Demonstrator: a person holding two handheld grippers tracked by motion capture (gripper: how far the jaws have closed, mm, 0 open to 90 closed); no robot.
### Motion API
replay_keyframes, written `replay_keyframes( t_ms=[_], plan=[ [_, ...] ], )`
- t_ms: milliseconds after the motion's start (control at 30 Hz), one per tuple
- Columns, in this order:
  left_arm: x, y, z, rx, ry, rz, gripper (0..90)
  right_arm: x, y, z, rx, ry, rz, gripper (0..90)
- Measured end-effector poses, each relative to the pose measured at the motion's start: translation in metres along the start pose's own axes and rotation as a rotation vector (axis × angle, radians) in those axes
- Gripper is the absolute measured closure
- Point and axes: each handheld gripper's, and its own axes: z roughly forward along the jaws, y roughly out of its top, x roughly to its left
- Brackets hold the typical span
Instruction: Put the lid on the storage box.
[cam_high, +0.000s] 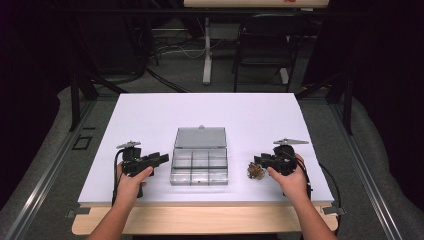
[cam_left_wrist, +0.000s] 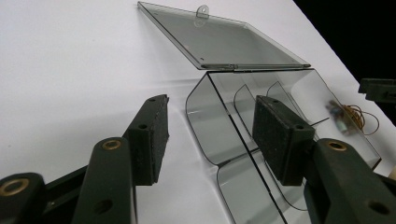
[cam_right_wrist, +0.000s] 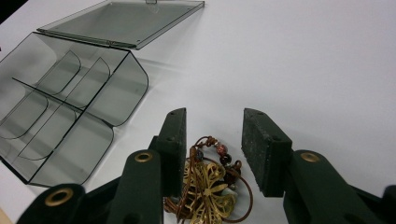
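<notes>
Jewellery piece (cam_right_wrist: 210, 186): lies between spread jaws of right gripper (cam_right_wrist: 212, 144). Left gripper (cam_left_wrist: 210, 135): jaws spread, beside open clear organiser box (cam_high: 199, 165). White table (cam_high: 250, 115); dark room.

Both grippers, left gripper (cam_high: 161, 159) and right gripper (cam_high: 258, 161), are black, each topped by a grey three-cornered plate (cam_high: 128, 144). Behind the rough-faced pads (cam_left_wrist: 279, 135) sit brass-ringed pivots (cam_left_wrist: 111, 144). Black cables trail back; forearms look sleeveless, possibly.
</notes>
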Motion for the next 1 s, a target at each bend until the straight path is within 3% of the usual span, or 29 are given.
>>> replay_keyframes(
  t_ms=[133, 400, 700, 1000],
  plan=[
    [0.001, -0.001, 0.001, -0.001, 0.003, -0.001, 46.0, 0.002, -0.003, 0.001, 0.004, 0.006, -0.014, 53.0],
    [0.001, -0.002, 0.003, 0.009, -0.002, -0.001, 46.0, 0.007, -0.01, 0.007, 0.032, -0.007, -0.057, 50.5],
    [0.002, -0.003, 0.003, 0.008, -0.006, -0.006, 46.0, 0.003, -0.016, 0.013, 0.063, -0.026, -0.042, 51.1],
    [0.001, -0.003, 0.004, 0.009, -0.012, -0.009, 46.0, -0.002, -0.019, 0.013, 0.096, -0.014, -0.017, 56.5]
  ],
)
